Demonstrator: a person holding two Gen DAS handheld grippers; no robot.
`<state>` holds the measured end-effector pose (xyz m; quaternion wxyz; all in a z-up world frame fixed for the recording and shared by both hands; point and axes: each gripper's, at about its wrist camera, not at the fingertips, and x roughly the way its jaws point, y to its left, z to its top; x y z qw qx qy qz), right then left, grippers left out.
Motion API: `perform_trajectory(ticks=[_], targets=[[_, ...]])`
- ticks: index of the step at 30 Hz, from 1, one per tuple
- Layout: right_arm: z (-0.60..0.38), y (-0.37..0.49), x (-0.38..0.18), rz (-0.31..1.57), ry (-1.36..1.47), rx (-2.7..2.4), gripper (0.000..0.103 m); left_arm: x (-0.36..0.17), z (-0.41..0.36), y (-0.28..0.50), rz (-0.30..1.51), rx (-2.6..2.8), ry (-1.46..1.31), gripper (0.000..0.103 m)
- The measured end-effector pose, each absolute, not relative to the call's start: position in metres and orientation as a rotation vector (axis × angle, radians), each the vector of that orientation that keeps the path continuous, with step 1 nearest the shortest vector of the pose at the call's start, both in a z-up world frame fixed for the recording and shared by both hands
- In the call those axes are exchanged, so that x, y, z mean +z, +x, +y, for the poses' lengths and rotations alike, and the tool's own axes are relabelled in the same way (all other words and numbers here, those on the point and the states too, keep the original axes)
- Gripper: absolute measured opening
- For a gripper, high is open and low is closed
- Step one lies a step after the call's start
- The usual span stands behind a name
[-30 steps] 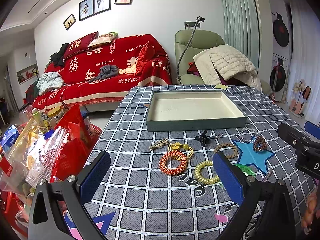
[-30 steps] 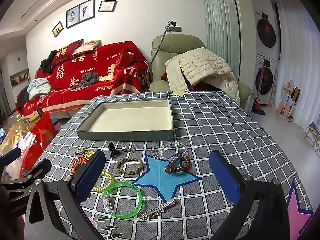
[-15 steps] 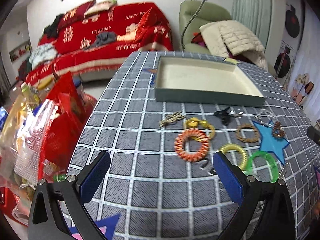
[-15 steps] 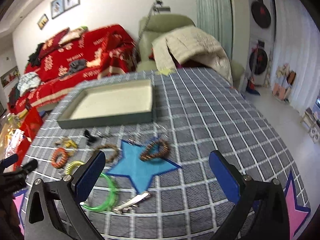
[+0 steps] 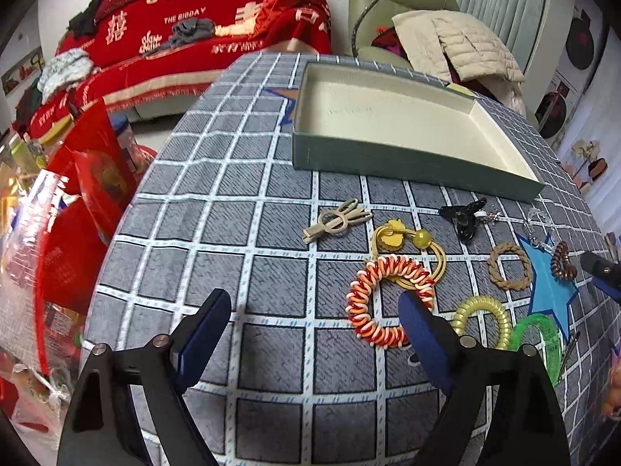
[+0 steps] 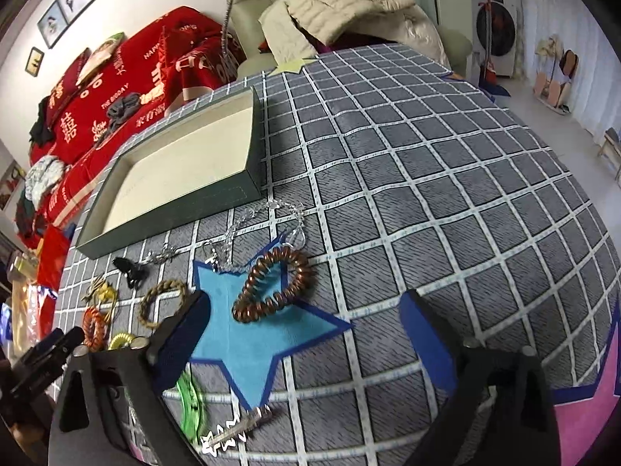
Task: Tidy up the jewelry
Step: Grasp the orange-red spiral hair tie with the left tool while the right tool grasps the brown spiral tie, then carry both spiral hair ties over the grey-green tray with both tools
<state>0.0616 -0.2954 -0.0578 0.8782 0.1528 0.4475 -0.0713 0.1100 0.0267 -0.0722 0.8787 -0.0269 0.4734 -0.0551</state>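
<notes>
Hovering over tablecloth [image 6: 427,178], both empty: left gripper [image 5: 314,322] wide apart, right gripper [image 6: 306,322] just narrowing w/ brown coil hair tie [image 6: 271,291] ahead

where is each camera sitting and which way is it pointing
Left wrist: on the left gripper, tilted down at the table and orange coil band; own open fingers show.
Right wrist: on the right gripper, tilted down at the brown coil band; own open fingers show, jaws just narrowing, nothing between.
Shared: the box, both bands.
</notes>
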Motion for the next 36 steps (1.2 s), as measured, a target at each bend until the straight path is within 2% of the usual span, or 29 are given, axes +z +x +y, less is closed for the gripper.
perform_trajectory(ticks=[1,3,6,10,12,13,14,15,24,36], targets=[[-0.293,0.065,-0.06,0.946,0.312,-0.147,0.079,-0.073,0.026,0.112,0.989,-0.116,-0.06,0.103],[-0.288,0.072,-0.067,0.977,0.295,-0.15,0.065,-0.076,0.023,0.114,0.999,-0.119,-0.053,0.096],[-0.28,0.073,-0.07,0.989,0.241,-0.175,0.054,-0.077,0.016,0.115,0.994,-0.116,-0.011,0.095],[-0.273,0.067,-0.069,0.989,0.169,-0.181,0.045,-0.077,0.006,0.112,0.974,-0.116,0.061,0.083],[-0.27,0.065,-0.069,0.993,0.119,-0.187,0.032,-0.076,0.001,0.111,0.967,-0.143,0.072,0.073],[-0.269,0.064,-0.069,0.992,0.103,-0.185,0.029,-0.075,-0.001,0.11,0.963,-0.153,0.078,0.063],[-0.268,0.063,-0.068,0.99,0.099,-0.178,0.021,-0.075,-0.005,0.109,0.955,-0.184,0.085,0.039],[-0.269,0.062,-0.068,0.991,0.105,-0.168,0.013,-0.074,-0.007,0.108,0.952,-0.196,0.092,0.035],[-0.279,0.048,-0.057,0.952,0.248,-0.057,0.013,-0.061,0.001,0.097,0.944,-0.271,0.013,0.035],[-0.26,0.082,0.012,0.861,0.252,0.093,0.013,0.003,0.011,0.118,0.862,-0.329,-0.068,0.035]])
